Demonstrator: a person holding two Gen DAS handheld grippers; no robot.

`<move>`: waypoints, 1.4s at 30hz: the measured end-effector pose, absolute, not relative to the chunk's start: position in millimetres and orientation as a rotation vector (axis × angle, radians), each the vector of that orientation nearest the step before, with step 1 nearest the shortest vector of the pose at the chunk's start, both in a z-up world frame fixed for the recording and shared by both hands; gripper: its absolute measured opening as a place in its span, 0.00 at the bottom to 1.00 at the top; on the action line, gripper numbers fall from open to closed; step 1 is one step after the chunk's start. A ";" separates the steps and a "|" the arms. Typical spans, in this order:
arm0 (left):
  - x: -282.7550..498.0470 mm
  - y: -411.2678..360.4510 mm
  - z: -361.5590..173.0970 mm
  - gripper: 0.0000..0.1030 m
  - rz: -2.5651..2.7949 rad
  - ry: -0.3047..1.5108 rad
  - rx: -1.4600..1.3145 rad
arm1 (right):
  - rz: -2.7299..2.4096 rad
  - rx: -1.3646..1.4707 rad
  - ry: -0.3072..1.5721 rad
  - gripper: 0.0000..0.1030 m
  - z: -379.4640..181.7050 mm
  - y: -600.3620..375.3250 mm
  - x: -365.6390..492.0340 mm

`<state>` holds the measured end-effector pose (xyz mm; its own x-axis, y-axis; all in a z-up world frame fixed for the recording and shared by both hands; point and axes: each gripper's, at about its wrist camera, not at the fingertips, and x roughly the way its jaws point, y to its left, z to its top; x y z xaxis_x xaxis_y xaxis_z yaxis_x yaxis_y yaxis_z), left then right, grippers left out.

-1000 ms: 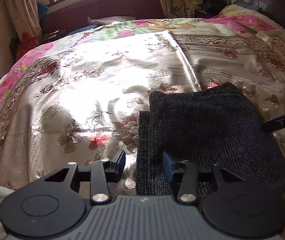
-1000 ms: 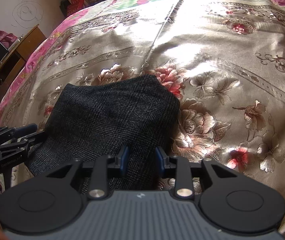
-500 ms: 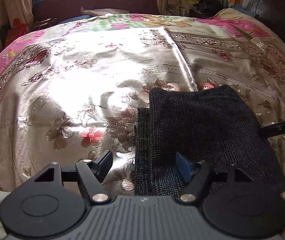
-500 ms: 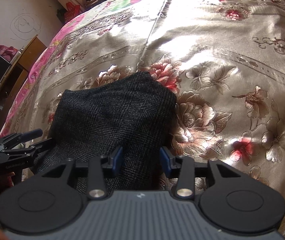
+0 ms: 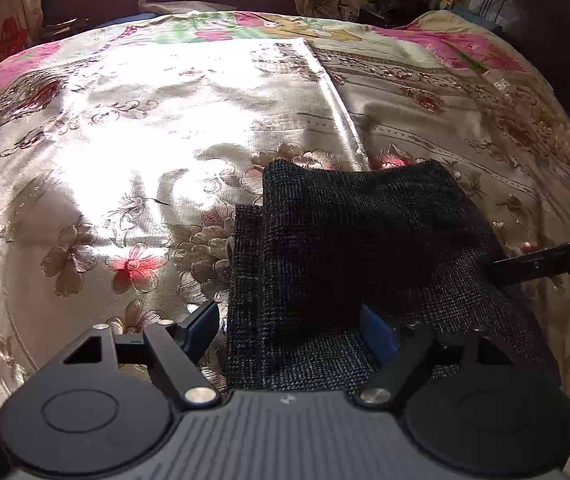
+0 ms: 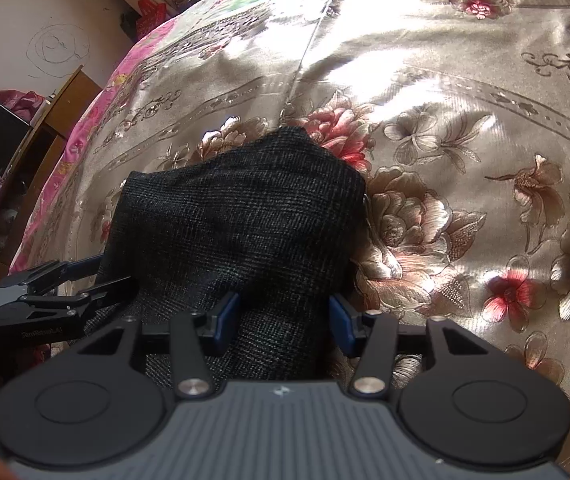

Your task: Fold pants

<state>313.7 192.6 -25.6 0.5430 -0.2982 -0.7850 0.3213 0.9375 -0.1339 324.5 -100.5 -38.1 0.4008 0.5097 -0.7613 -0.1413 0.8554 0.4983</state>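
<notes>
the pants [image 5: 349, 264] lie folded into a dark bundle near the bedspread's [image 5: 133, 152] near edge. both the left gripper [image 5: 291, 330] and right gripper [image 6: 283, 320] are opening, straddling its near edge without pinching. the release step seems underway; next calls for lifting clear without dragging cloth.

We see our left gripper [image 5: 289, 330] opening over the folded pants [image 5: 361, 264] on the bedspread [image 5: 125, 140].
</notes>
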 end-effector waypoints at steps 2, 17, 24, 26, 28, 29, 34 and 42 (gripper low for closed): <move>315.4 191.8 -28.4 0.89 -0.385 0.936 0.011 | 0.437 0.427 1.089 0.51 -40.7 -104.1 325.2; 307.4 178.2 -13.2 0.62 -0.402 0.894 -0.088 | 0.438 0.576 1.061 0.27 -33.5 -119.1 326.6; 310.5 140.0 -4.9 0.56 -0.521 0.879 -0.098 | 0.396 0.551 1.061 0.25 -5.0 -157.2 310.5; 312.2 127.3 -9.4 0.55 -0.549 0.893 -0.095 | 0.370 0.533 1.064 0.25 -0.8 -170.4 308.8; 311.3 112.9 -12.3 0.55 -0.575 0.895 -0.083 | 0.350 0.498 1.075 0.25 3.1 -180.8 304.7; 310.0 105.8 -13.7 0.55 -0.588 0.896 -0.071 | 0.338 0.485 1.080 0.25 4.0 -185.2 302.9; 304.6 75.8 -20.6 0.67 -0.564 0.861 0.079 | 0.246 0.447 1.112 0.31 -11.3 -203.0 300.5; 302.4 93.4 -16.0 0.82 -0.484 0.876 0.069 | 0.157 0.338 1.026 0.39 -1.0 -209.5 279.9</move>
